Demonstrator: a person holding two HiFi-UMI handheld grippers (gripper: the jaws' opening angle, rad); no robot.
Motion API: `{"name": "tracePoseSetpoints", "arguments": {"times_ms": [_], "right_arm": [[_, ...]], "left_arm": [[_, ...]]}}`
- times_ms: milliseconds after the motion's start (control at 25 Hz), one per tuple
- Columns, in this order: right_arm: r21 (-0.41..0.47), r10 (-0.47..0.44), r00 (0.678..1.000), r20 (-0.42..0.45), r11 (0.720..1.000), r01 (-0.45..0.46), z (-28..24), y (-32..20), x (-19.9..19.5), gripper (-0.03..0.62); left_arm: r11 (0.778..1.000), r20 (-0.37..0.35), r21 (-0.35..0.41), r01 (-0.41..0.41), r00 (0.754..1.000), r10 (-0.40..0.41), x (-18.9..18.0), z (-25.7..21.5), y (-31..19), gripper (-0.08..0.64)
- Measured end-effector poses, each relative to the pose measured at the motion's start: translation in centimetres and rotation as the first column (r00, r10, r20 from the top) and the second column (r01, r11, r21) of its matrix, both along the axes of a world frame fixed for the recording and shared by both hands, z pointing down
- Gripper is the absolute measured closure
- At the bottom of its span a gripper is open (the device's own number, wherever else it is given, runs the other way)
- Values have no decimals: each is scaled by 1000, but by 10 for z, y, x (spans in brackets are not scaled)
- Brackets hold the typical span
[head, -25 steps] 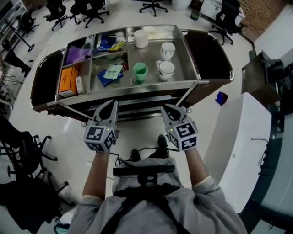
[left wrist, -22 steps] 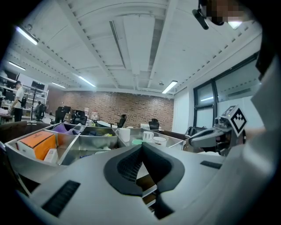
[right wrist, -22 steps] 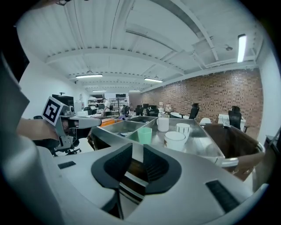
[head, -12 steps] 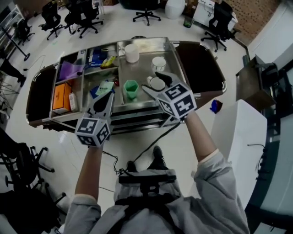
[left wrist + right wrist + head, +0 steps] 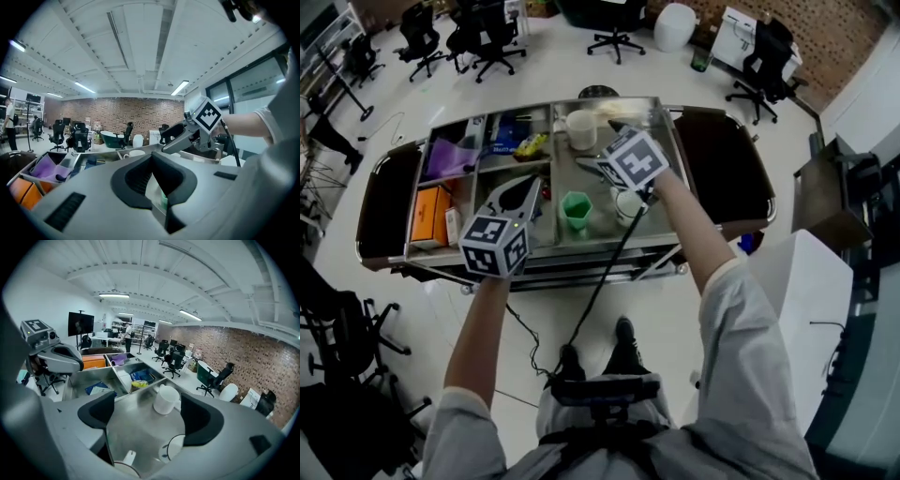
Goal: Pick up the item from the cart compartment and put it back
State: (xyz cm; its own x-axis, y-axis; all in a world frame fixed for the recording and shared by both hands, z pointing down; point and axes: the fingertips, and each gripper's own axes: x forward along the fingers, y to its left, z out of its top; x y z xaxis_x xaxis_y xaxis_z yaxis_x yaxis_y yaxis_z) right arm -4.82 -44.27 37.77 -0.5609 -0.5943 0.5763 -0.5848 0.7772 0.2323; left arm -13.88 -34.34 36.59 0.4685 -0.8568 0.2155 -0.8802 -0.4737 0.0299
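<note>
A steel cart (image 5: pixel 581 253) holds several compartments. Its wide right compartment carries a white mug (image 5: pixel 580 128), a green cup (image 5: pixel 576 210) and white cups on saucers (image 5: pixel 628 203). My right gripper (image 5: pixel 598 148) hovers over this compartment, its jaws opening with nothing between them. In the right gripper view the white mug (image 5: pixel 166 399) stands just beyond the right gripper (image 5: pixel 149 411), apart from it. My left gripper (image 5: pixel 531 186) hangs shut and empty above the cart's front middle compartment. In the left gripper view the left gripper (image 5: pixel 151 159) has its tips touching.
The left compartments hold an orange box (image 5: pixel 431 214), a purple item (image 5: pixel 450 159), blue packets (image 5: pixel 511 142) and a yellow item (image 5: pixel 532 143). Office chairs (image 5: pixel 614 14) stand behind the cart. A white table (image 5: pixel 811 300) is at the right, and a cable trails to the floor.
My right gripper moved from in front of the cart to above its right compartment, and its jaws opened. The left gripper moved forward over the cart's front edge, still shut.
</note>
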Motion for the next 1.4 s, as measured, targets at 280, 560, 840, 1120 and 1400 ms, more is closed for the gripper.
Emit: {"name": "tracePoseSetpoints", "arguments": {"times_ms": [280,560,840,1120,1400], "right_arm": [[-69,7,1000,7,998,-6,19,-66,-17,114],[-170,-37,999,-1,985,36,27,-111,-33,104],[-227,-51,992,-114,973,24,67,-131,-37,100],[-234,-39,983,-178,972,-4,92,-148,-34,100],[-239,-52,982,-179,971,8,104,-156,-37,100]], "left_arm": [[1000,56,-8,10,998,-10,-4,0,-49,557],[999,66,-35,21,998,-19,-4,16,-81,557],[999,59,-47,25,998,-22,-1,26,-97,557],[998,57,-53,25,998,-22,0,32,-106,557],[998,62,-60,23,998,-19,3,36,-109,557]]}}
